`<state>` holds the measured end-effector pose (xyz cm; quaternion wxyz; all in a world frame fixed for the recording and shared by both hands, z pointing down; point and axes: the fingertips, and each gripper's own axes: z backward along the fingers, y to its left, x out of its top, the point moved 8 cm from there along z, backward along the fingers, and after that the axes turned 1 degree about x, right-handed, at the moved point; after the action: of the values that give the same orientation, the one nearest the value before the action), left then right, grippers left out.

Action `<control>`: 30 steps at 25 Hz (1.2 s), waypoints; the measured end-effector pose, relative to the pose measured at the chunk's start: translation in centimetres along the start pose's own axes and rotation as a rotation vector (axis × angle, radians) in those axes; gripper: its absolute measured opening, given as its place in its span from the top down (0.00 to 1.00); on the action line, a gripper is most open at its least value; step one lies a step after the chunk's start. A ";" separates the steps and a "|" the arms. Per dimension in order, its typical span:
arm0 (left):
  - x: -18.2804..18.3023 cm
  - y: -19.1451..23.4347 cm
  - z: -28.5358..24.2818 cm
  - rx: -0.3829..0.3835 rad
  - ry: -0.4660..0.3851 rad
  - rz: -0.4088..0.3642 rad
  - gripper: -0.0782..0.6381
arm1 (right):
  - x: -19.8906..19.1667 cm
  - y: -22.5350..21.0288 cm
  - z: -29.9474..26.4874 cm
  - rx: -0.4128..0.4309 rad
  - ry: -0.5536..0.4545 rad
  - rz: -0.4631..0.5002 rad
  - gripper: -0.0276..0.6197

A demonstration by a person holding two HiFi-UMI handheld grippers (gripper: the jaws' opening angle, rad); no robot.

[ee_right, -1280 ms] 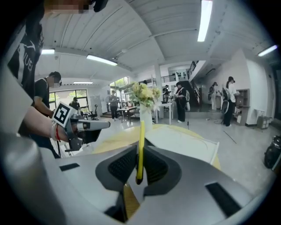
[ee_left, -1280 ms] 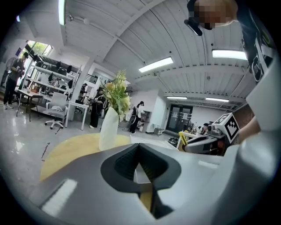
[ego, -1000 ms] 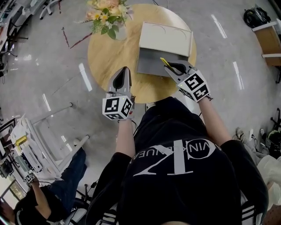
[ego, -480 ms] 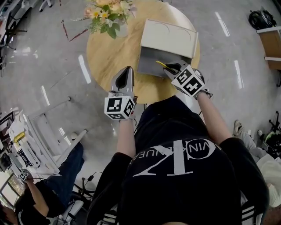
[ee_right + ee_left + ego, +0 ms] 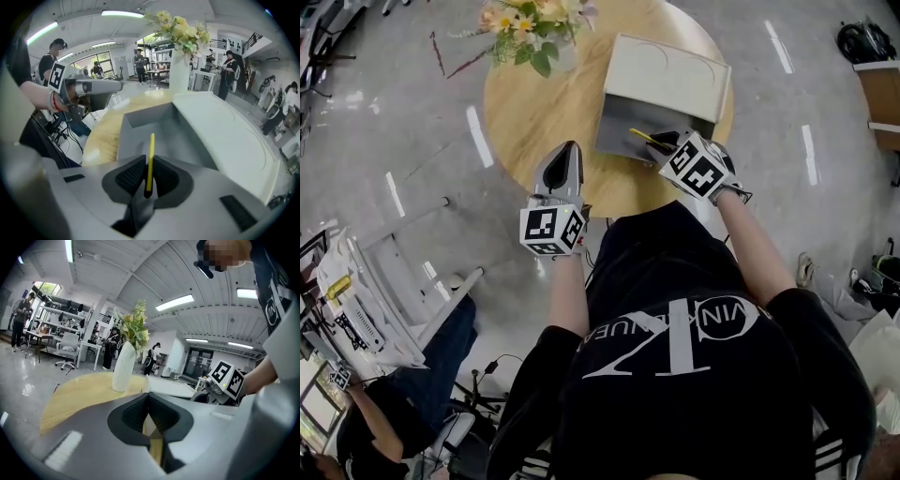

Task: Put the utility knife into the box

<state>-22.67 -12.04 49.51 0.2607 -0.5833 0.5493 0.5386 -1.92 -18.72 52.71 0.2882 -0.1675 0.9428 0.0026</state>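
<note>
Utility knife [image 5: 150, 157] pinched in the right gripper [image 5: 147, 176], just over the open box [image 5: 157, 119].
The right gripper's jaws press on the yellow knife, whose tip points into the box's grey hollow, at its near edge; the lid [image 5: 668, 77] stands open at the far side. The left gripper [image 5: 149, 416] hovers left of the box above the round table [image 5: 530, 117], jaws pressed together on nothing. A vase [image 5: 123, 367] of flowers stands beyond the box's left side.

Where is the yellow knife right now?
The utility knife is pinched in the right claw, poking out over the open grey box on the round wooden table, at the head view's right.
</note>
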 end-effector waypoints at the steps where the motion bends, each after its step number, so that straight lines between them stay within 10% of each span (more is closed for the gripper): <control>1: -0.1 0.0 0.1 0.001 0.002 0.002 0.88 | 0.0 0.0 -0.1 0.001 0.007 0.010 0.87; 30: -1.5 -0.2 3.3 0.053 0.005 0.048 0.88 | -0.2 -0.2 -1.6 0.034 0.044 0.033 0.87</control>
<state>-23.29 -8.49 49.92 0.2618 -0.5643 0.5778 0.5284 -2.56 -18.98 54.14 0.2702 -0.1472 0.9514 -0.0124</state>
